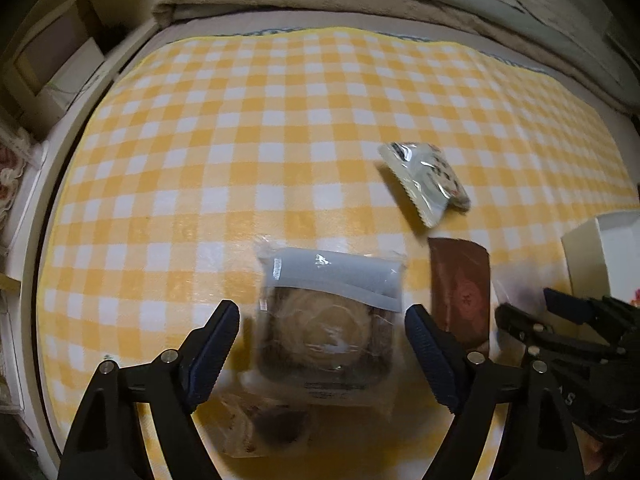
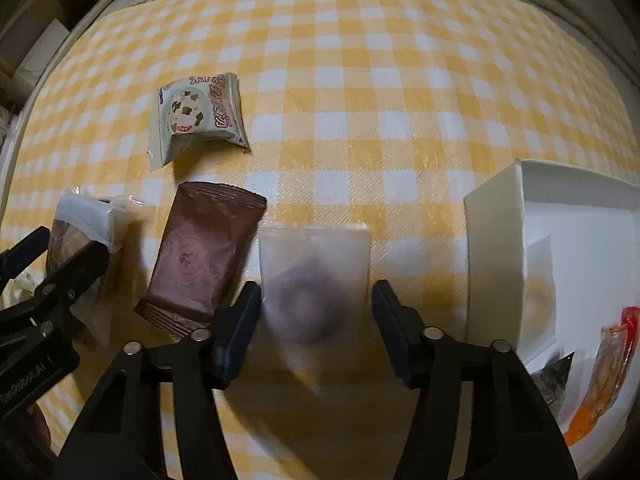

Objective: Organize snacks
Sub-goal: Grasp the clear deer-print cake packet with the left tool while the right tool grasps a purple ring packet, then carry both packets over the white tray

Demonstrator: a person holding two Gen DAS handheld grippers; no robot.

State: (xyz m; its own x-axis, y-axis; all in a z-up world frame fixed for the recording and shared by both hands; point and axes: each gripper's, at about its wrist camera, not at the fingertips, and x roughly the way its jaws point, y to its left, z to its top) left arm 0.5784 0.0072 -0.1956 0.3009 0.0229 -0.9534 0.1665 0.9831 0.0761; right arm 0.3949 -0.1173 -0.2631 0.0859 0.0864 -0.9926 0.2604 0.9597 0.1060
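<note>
Surface: yellow-and-white checked cloth (image 2: pixel 360 80), carrying all snacks and the box.
Left gripper (image 1: pixel 322 354): jaws spread wide, holding nothing; one finger on each side of the clear-wrapped pastry (image 1: pixel 328 320), no contact visible.
Right gripper (image 2: pixel 316 328): jaws spread wide, holding nothing; fingers flank the frosted packet (image 2: pixel 314 280), which holds a dark ring-shaped snack. Whether the left finger touches the packet cannot be told.
White box (image 2: pixel 494 248): open-topped, near the right edge of the cloth, just right of the right gripper.
Box contents: a pale round snack in a clear wrapper (image 2: pixel 540 300); an orange-and-red packet (image 2: pixel 600 376); a dark foil item, partly hidden.
Brown packet (image 2: pixel 200 256): flat on the cloth, between the pastry and the frosted packet.
Cow-print packet (image 2: pixel 198 116): flat on the cloth, farther from the grippers, beyond the brown packet.
Near edge: another clear-wrapped snack (image 1: pixel 260 424) under the left gripper; blurred.
</note>
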